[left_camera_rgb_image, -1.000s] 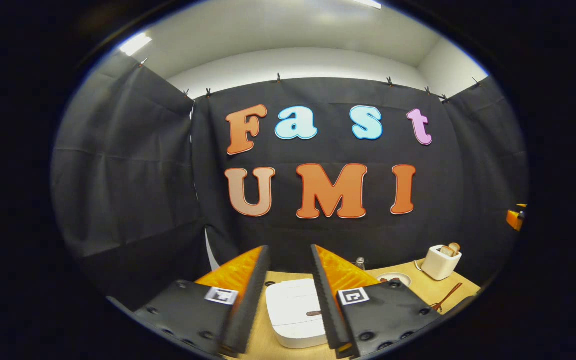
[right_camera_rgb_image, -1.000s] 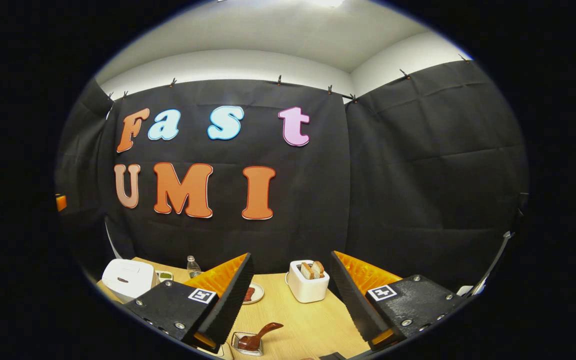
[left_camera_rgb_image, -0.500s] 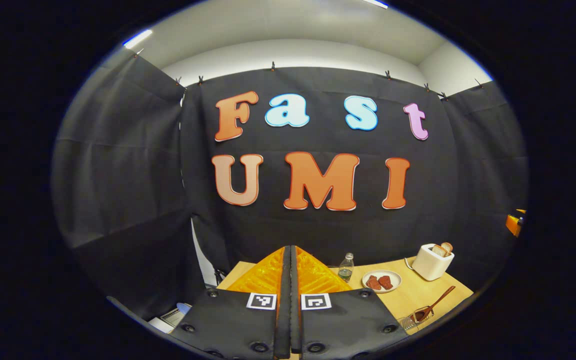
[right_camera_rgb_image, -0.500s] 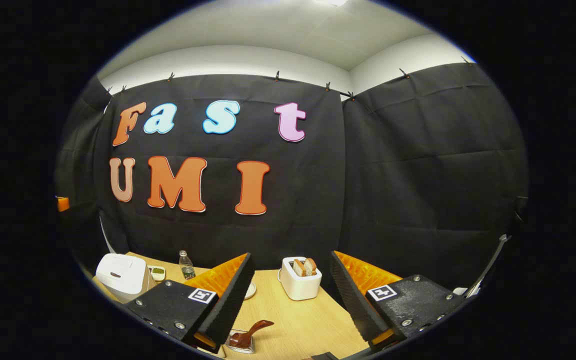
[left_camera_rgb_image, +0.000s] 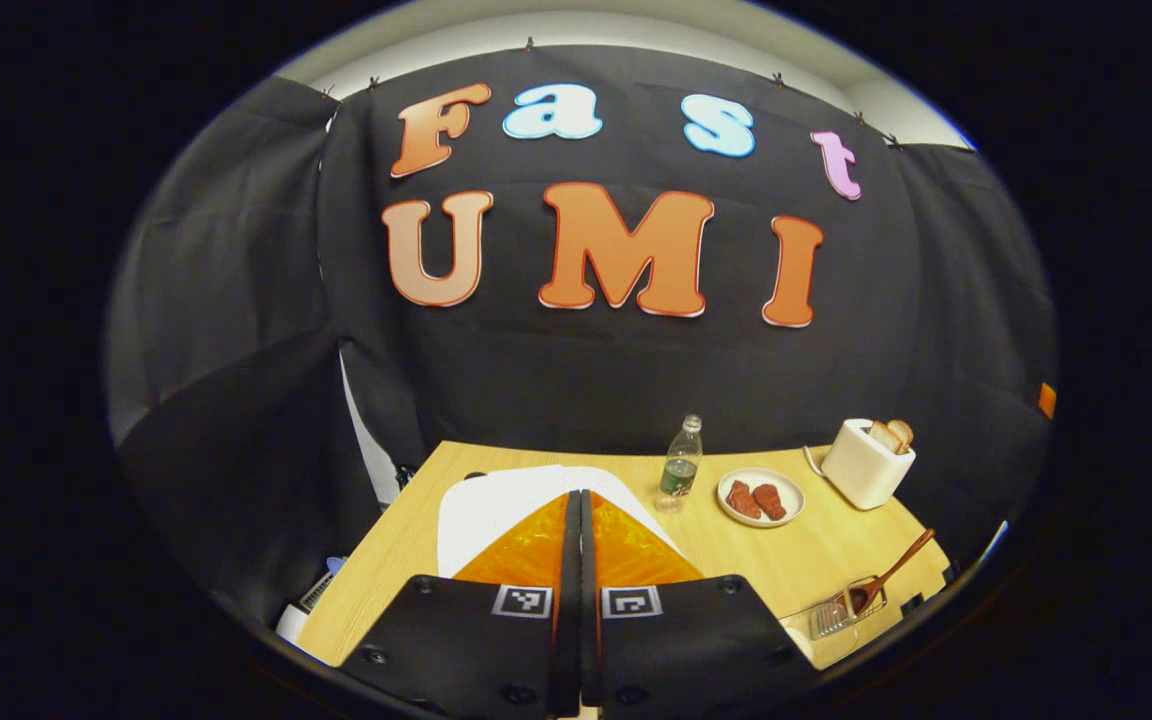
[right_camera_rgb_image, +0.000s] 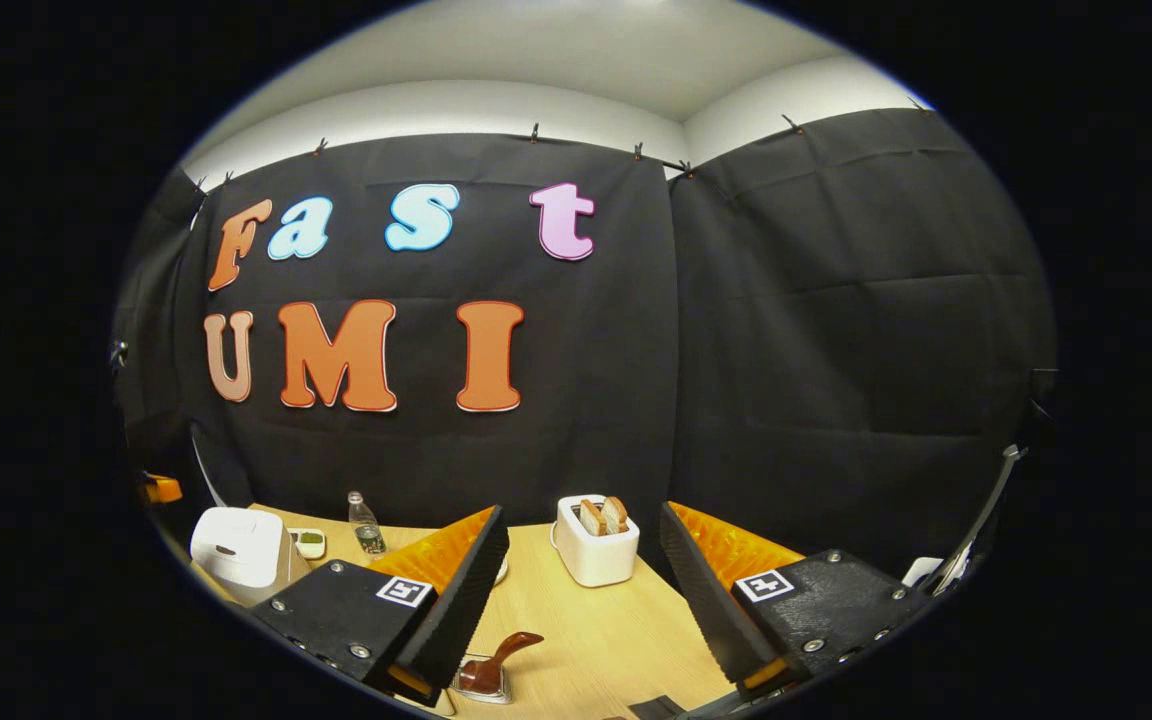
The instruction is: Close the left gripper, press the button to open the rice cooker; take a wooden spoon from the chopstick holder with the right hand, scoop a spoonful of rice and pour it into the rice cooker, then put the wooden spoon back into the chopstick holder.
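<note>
Your left gripper (left_camera_rgb_image: 578,500) is clenched, fingers together above the white rice cooker (left_camera_rgb_image: 496,505), lid down, on the surface (left_camera_rgb_image: 786,560). Your right gripper (right_camera_rgb_image: 584,560) is released; wooden spoon (right_camera_rgb_image: 501,658) rests in its holder (right_camera_rgb_image: 481,680).

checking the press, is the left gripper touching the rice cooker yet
Cannot tell: in the left gripper view the shut left gripper overlaps the rice cooker, hiding any contact.

A white rice cooker (right_camera_rgb_image: 236,545) sits at lower left on a pale wood-grain table (right_camera_rgb_image: 586,630). A white toaster (right_camera_rgb_image: 593,553) holds tan bread. A dark brown wooden spoon (left_camera_rgb_image: 881,585) lies lower right; a white plate (left_camera_rgb_image: 760,497) carries reddish-brown pieces.
</note>
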A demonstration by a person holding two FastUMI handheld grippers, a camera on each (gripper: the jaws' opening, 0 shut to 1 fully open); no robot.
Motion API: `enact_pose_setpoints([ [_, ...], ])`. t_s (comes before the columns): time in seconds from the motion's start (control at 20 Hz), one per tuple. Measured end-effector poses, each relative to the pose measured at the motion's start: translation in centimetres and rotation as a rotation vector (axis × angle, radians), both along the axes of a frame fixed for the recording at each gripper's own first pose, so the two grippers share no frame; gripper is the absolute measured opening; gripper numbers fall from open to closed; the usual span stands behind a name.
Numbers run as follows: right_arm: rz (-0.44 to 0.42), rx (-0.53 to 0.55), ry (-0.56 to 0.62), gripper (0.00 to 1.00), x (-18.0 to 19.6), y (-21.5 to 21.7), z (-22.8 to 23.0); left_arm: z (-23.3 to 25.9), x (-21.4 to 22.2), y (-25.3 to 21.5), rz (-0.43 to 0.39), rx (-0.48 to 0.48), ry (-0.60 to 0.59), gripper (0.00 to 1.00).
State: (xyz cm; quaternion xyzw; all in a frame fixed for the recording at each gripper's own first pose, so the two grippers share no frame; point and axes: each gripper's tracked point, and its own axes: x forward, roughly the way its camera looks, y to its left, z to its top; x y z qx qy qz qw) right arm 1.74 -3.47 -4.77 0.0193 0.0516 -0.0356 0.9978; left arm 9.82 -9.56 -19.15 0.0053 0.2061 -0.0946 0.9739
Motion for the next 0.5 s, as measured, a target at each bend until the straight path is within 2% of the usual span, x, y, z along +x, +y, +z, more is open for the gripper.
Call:
enact_pose_setpoints([
  [0.2,-0.028,-0.003,0.026,0.95,-0.2,-1.2,-0.8,-6.5,0.6,-0.1,-0.006,0.032,0.131,0.05],
  [0.5,-0.059,-0.023,0.075,0.95,-0.7,-2.2,-2.5,-10.8,1.0,-0.2,-0.004,0.044,0.221,0.05],
])
